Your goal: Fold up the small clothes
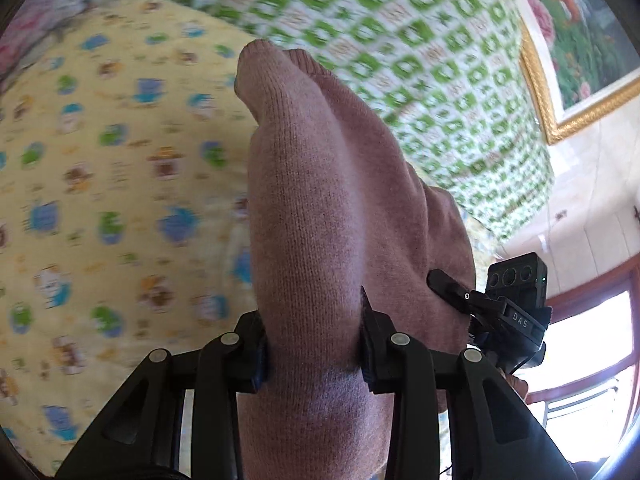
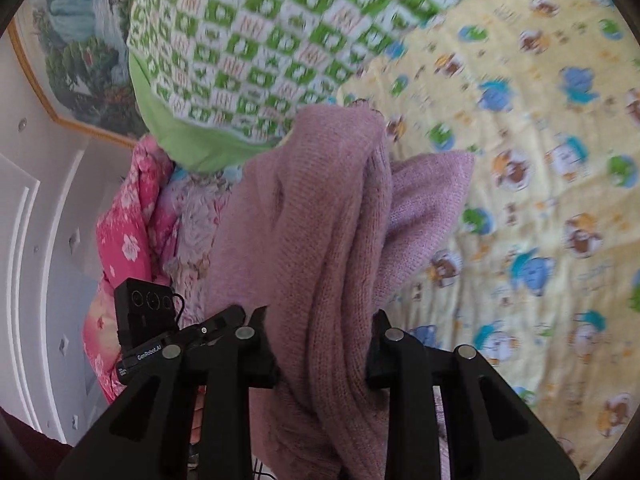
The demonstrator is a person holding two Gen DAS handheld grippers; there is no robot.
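Left gripper (image 1: 314, 350) clamped on pink knit (image 1: 320, 200), fabric bunched between fingers and hanging forward. Right gripper (image 1: 448, 284) pinching same knit on its right edge. Below: yellow cartoon sheet (image 1: 100, 180), green checked quilt (image 1: 400, 40) beyond. Background blurred.

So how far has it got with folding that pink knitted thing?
Early, it seems. Done: the pink knit is picked up, bunched and draped over both tools. In hand: the left tongs and right tongs are each clamped on a handful of it above the yellow cartoon sheet. Left: no neat fold shows yet, so spreading, folding and setting it down all remain.
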